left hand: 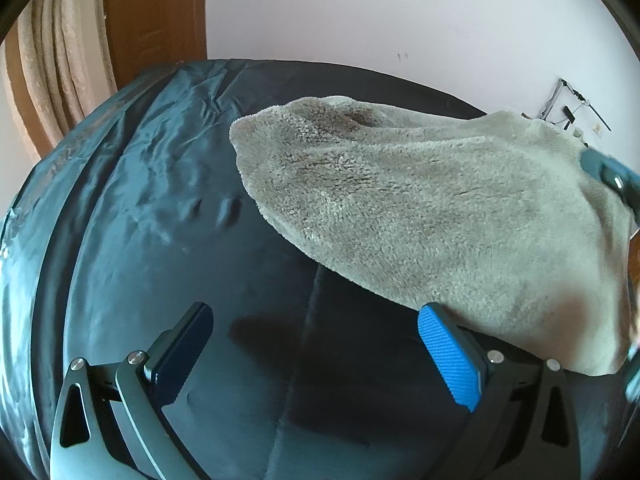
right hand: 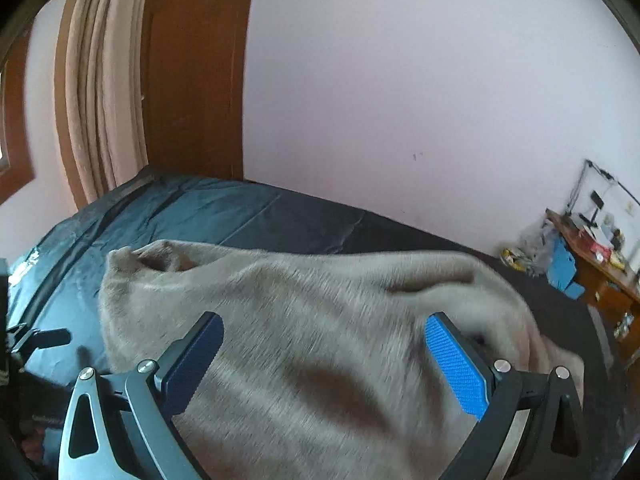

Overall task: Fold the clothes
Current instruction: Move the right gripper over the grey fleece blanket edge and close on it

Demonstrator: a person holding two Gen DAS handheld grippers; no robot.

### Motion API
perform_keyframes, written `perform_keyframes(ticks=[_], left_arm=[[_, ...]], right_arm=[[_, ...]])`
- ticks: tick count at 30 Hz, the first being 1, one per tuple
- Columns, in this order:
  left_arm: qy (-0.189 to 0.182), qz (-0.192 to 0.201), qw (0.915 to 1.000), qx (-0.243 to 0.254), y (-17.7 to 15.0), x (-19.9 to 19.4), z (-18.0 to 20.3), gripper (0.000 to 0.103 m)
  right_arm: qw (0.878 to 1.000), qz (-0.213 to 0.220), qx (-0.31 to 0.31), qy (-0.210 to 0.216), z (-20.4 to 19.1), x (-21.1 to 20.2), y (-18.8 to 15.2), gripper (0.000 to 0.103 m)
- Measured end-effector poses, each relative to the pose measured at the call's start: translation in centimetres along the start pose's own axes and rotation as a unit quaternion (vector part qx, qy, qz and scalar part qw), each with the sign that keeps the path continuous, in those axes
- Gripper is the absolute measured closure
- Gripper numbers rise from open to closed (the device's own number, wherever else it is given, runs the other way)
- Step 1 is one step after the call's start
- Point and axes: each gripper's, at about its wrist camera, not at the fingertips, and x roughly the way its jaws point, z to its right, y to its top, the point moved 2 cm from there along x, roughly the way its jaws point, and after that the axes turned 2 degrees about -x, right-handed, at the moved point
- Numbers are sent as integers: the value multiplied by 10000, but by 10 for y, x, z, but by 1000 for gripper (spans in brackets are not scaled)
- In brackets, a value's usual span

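Observation:
A grey fleece garment (left hand: 420, 208) lies spread on a bed with a dark teal satin sheet (left hand: 160, 160). In the left wrist view it fills the upper right, and its near edge touches my right-hand finger (left hand: 448, 360). My left gripper (left hand: 316, 344) is open over bare sheet, holding nothing. In the right wrist view the same fleece (right hand: 320, 300) is blurred and lies under my right gripper (right hand: 324, 356), which is open and hovers just above it. A blurred teal tool part (left hand: 608, 172) sits at the fleece's far right edge.
A beige curtain (right hand: 104, 100) and a brown wooden door frame (right hand: 196, 80) stand behind the bed's far left corner. A pale wall runs along the back. A cluttered wooden desk (right hand: 600, 272) stands at the far right past the bed (right hand: 200, 216).

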Motion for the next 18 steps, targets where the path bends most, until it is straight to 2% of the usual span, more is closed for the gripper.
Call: perform_keyframes(ticks=[3,6,8,10,11,12,15,18], left_arm=[[7,-28,10000,2,1,2,0,0],[0,-60,10000,-10,2,4,0,0],[4,-87,10000,-20,2,5,0,0],[9,-106,9999,-26,2,7,0,0],[14,-110,9999,-19,2,7,0,0],[20,-114,9999,-12,1,8,0,0],[48,-119,9999,15,1,9,2,0],[86,-137,9999,11,0,10,1,0]], right_arm=[[9991,-314,67,275,11,20,7,0],[9958,-612,155,658,21,34,-2,0],[9951,-699,39,696,19,34,-9,1],[9947,-704,-96,741,15,28,-18,9],[9945,-709,-119,757,14,23,-23,20],[9941,-742,-98,789,15,20,-25,38],[9924,-872,89,860,18,19,-21,66],[9932,-807,258,804,21,8,-21,79]])
